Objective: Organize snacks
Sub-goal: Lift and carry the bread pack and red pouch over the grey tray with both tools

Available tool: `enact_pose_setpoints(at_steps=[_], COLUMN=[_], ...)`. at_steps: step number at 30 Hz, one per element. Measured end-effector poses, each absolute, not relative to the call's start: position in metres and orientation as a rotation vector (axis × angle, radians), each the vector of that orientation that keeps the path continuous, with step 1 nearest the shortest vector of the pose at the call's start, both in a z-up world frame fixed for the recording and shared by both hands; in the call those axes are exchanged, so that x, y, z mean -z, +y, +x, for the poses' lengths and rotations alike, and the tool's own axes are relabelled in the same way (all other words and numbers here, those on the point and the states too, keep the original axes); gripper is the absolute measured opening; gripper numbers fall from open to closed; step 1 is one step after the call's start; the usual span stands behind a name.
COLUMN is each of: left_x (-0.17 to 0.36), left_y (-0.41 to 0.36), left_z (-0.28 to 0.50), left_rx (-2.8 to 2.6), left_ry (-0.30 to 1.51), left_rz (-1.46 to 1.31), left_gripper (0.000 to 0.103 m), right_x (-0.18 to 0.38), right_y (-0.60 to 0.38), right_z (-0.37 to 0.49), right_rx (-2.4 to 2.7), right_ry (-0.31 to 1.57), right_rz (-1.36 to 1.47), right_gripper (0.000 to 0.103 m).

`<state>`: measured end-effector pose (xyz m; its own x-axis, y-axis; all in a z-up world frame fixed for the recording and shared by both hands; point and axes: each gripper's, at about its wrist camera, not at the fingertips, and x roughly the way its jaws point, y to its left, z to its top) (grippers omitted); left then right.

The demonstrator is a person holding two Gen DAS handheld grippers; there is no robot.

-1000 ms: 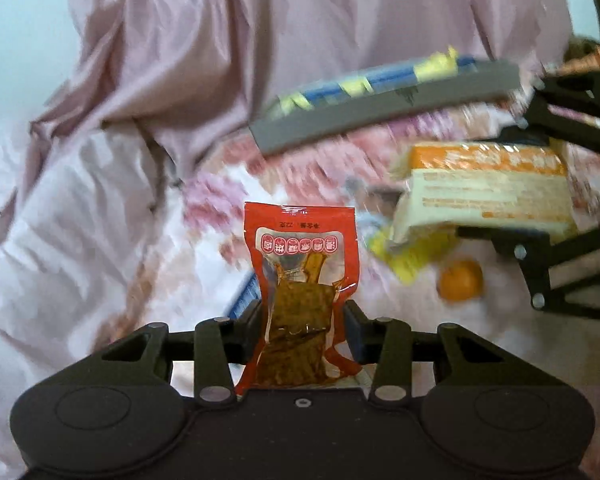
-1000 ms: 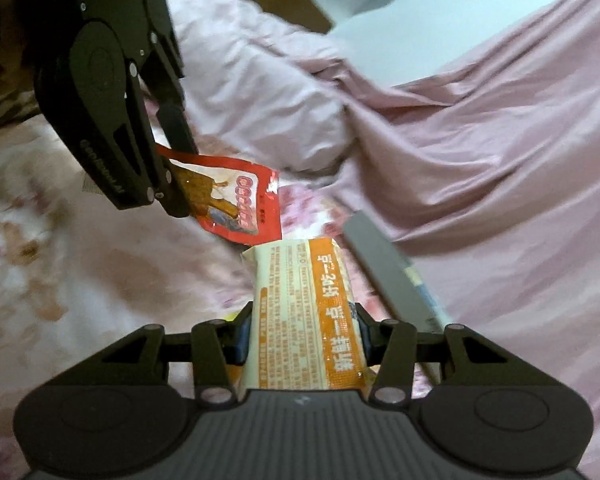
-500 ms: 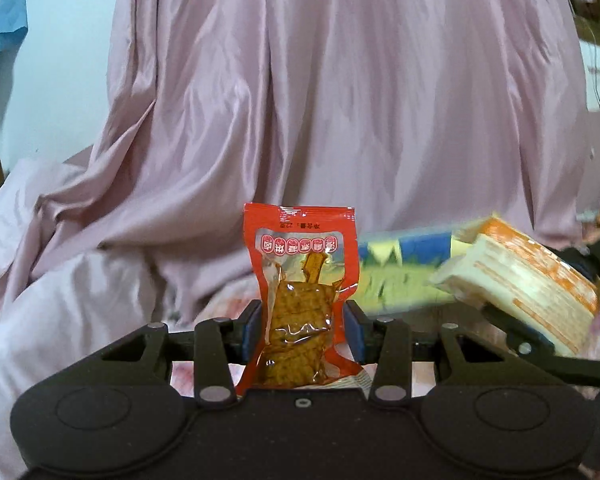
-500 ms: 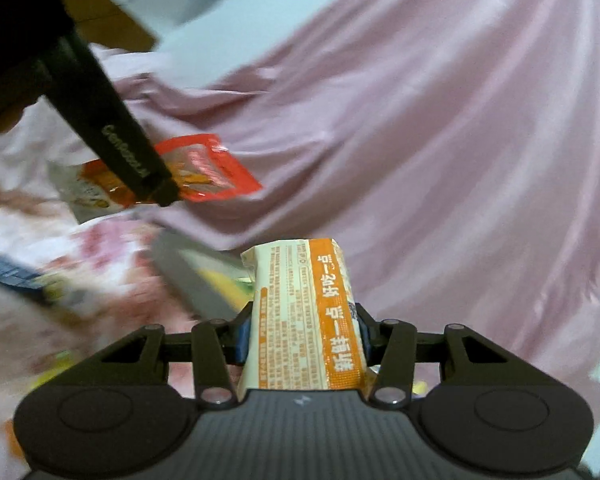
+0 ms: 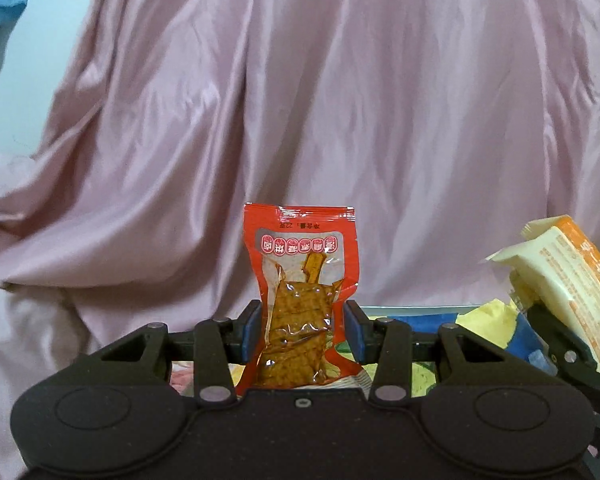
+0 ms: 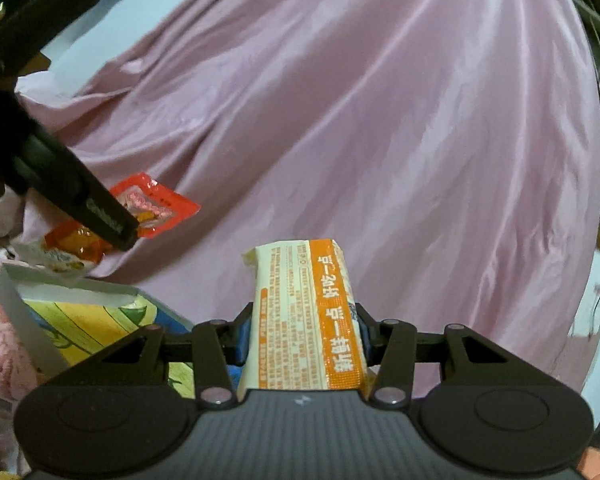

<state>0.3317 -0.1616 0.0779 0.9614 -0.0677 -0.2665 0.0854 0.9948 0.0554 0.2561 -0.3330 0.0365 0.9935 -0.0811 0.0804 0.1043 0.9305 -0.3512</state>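
Left gripper (image 5: 300, 330) clamps the red pouch (image 5: 300, 280); right gripper (image 6: 302, 338) clamps the orange-and-cream packet (image 6: 304, 316).

- My left gripper (image 5: 300, 330) is pointing level and forward, its jaws pressing in from both sides on the red snack pouch (image 5: 300, 280), which is standing upright between the blue pads (image 5: 249, 334).
- My right gripper (image 6: 303, 338) is sitting just off the left one's right side, tilting upward, its jaws clamping the orange-and-cream packet (image 6: 306, 316) at its lower half.
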Motion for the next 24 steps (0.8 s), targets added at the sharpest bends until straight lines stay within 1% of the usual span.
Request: enact_pose_setpoints(at_steps=[6, 13, 15, 24], left_x=[-0.05, -0.025, -0.02, -0.018], left_y=[-0.171, -0.175, -0.175, -0.181], left_z=[0.365, 0.371, 0.371, 0.358], left_rx=[0.064, 0.078, 0.078, 0.105], left_ry=[0.358, 0.468, 0.504, 0.54], left_rz=[0.039, 0.046, 0.047, 0.1], left_gripper=[0.045, 0.046, 0.046, 0.047], right_x=[-0.025, -0.008, -0.006, -0.01], right_y=[-0.343, -0.341, -0.34, -0.345], right_z=[0.28, 0.3, 0.299, 0.302], right_rx=[0.072, 0.013, 0.003, -0.047], right_ry=[0.036, 0.187, 0.209, 0.301], right_rz=[-0.298, -0.274, -0.276, -0.23], right_gripper=[0.052, 0.052, 0.052, 0.051])
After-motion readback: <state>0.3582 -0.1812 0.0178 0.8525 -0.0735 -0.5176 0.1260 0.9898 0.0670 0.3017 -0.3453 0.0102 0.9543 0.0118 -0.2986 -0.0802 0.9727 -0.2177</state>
